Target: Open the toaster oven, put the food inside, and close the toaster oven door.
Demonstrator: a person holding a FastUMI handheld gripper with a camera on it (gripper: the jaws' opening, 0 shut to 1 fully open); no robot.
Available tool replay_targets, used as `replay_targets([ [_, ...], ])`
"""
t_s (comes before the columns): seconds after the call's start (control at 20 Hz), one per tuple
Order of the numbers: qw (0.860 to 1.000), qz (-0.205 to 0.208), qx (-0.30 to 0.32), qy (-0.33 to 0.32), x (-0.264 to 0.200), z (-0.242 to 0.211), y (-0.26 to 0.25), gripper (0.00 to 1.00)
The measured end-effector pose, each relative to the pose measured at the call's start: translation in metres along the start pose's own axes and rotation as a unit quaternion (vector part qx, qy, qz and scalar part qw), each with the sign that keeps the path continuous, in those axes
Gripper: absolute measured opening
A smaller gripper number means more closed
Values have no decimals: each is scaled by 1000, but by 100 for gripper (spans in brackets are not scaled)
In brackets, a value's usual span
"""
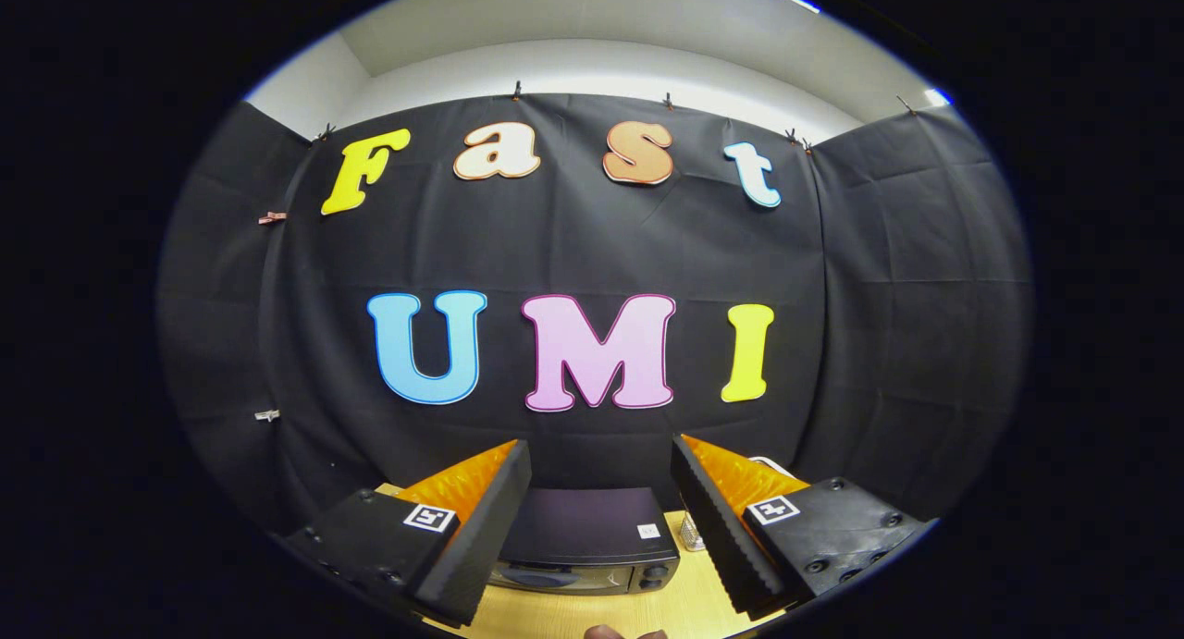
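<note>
Beyond the gripper [601, 519], its jaws spread wide and holding nothing, the toaster oven [592, 542] sits on the wooden table [592, 611], door closed, seen between the fingers.

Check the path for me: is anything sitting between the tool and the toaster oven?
Nothing visible. The tool is open and empty, and the toaster oven sits on the wooden table just ahead, framed between its fingers. A small metallic object stands beside the oven's right side, off the direct line.
</note>
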State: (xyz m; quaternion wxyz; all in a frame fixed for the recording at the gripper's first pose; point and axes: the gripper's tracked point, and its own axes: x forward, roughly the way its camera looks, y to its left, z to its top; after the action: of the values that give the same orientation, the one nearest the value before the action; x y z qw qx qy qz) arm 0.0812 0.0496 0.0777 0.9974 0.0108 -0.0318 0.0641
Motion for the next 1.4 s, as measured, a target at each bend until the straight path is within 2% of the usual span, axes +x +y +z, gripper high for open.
replay_targets([
  [0.35,1000,-2,-5,-16,-1,15,1,98],
  [1.4,999,-5,-23,-24,-2,13,0,98],
])
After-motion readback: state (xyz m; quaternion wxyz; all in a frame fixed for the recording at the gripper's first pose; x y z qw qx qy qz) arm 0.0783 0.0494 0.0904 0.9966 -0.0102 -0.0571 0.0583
